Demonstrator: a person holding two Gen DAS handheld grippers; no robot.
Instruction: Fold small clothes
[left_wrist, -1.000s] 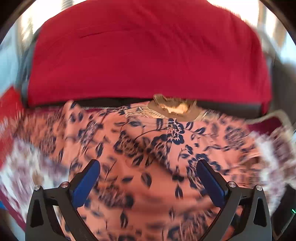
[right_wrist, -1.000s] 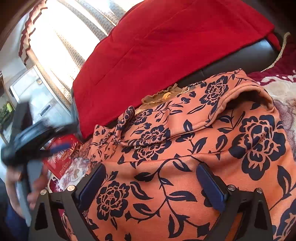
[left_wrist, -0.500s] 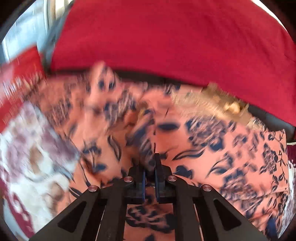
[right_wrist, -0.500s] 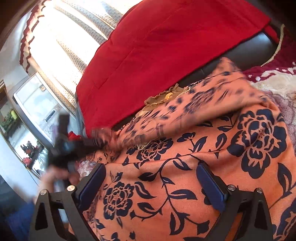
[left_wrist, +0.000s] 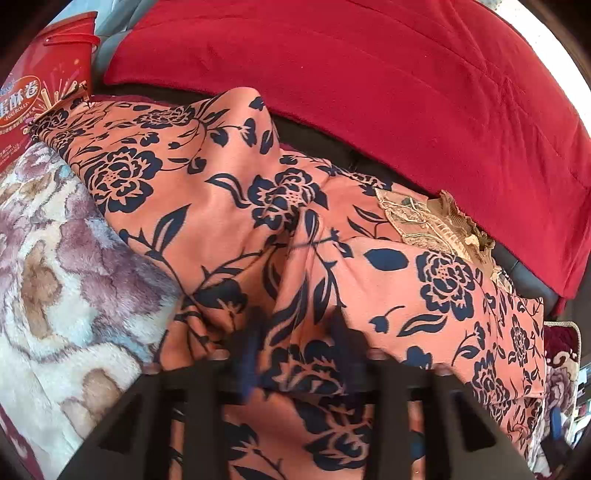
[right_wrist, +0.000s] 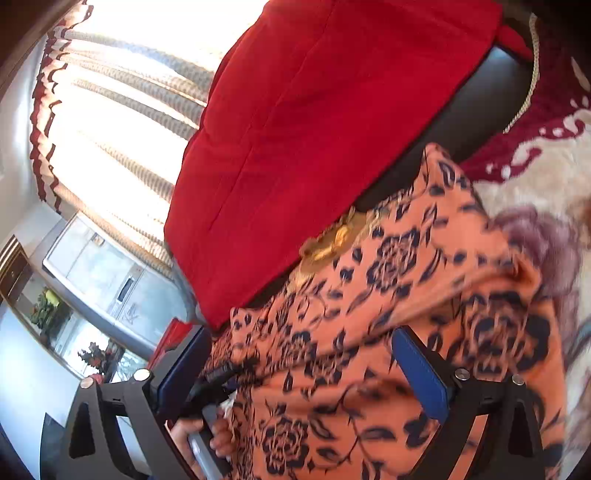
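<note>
- Orange floral garment (left_wrist: 236, 206) lies spread over the seat of a dark sofa (right_wrist: 465, 110), on a plush floral blanket (left_wrist: 62, 258); its top edge runs up near the red cover (left_wrist: 369, 74) draped on the backrest.
- Lace-trimmed collar (left_wrist: 436, 221) sits at the far side of the garment, just below the red cover.
- Left gripper (left_wrist: 295, 354): fingers blurred, jaws narrow and just been opening from a near-closed pinch. A raised ridge of the orange fabric runs between them; can't tell if the pads still press on it.
- Fabric bunches into folds right ahead of the left fingers, creases fanning up toward the middle of the garment.
- Right gripper (right_wrist: 306, 373): jaws wide, blue pads (right_wrist: 421, 373) clear on both sides. It hovers over the garment; cloth shows between the fingers but nothing is clamped.
- In the right wrist view, the person's hand (right_wrist: 199, 435) grips the left tool's handle at lower left, at the garment's edge.
- Red printed snack tub (left_wrist: 44, 77) stands at the far left end, touching the garment's corner.
- Bright window with a red-trimmed curtain (right_wrist: 122, 110) behind the sofa.
</note>
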